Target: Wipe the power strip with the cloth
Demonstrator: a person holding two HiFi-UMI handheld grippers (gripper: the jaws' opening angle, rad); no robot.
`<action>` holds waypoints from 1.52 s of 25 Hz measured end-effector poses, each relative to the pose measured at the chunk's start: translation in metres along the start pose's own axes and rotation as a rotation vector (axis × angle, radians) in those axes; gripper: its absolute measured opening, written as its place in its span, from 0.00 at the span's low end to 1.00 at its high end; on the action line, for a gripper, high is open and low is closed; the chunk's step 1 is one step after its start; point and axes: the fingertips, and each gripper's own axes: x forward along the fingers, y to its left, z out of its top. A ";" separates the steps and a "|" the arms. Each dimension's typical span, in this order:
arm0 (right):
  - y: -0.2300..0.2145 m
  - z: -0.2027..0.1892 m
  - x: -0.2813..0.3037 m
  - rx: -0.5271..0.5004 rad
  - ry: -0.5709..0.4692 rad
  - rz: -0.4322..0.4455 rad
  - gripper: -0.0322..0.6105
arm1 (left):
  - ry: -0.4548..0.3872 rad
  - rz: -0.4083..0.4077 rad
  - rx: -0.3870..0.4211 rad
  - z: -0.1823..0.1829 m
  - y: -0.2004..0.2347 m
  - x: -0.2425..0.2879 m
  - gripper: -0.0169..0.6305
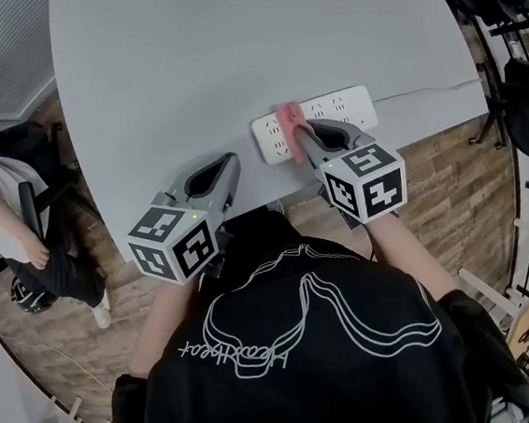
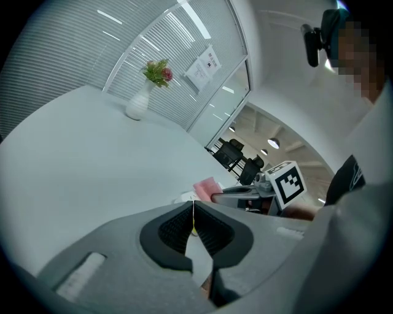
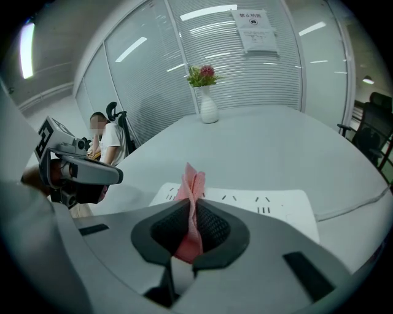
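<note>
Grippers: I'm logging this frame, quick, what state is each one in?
Left gripper: shut, nothing between the jaws.
Right gripper: shut on the cloth.

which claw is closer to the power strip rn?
Right. The right claw, shut on the pink cloth, is over the power strip at its left end. The left claw, shut and empty, is off to the strip's left, near the table edge.

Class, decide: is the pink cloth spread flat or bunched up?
Bunched up: the cloth stands folded, pinched in the shut right claw.
</note>
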 end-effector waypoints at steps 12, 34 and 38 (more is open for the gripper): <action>-0.048 -0.006 -0.021 0.027 -0.005 -0.089 0.11 | 0.014 -0.016 0.013 0.000 -0.012 0.009 0.05; -0.132 -0.024 -0.061 0.097 -0.027 -0.261 0.11 | 0.047 -0.030 0.028 -0.001 -0.021 0.028 0.05; -0.142 -0.029 -0.067 0.109 -0.032 -0.292 0.11 | 0.049 -0.032 0.025 -0.004 -0.021 0.028 0.05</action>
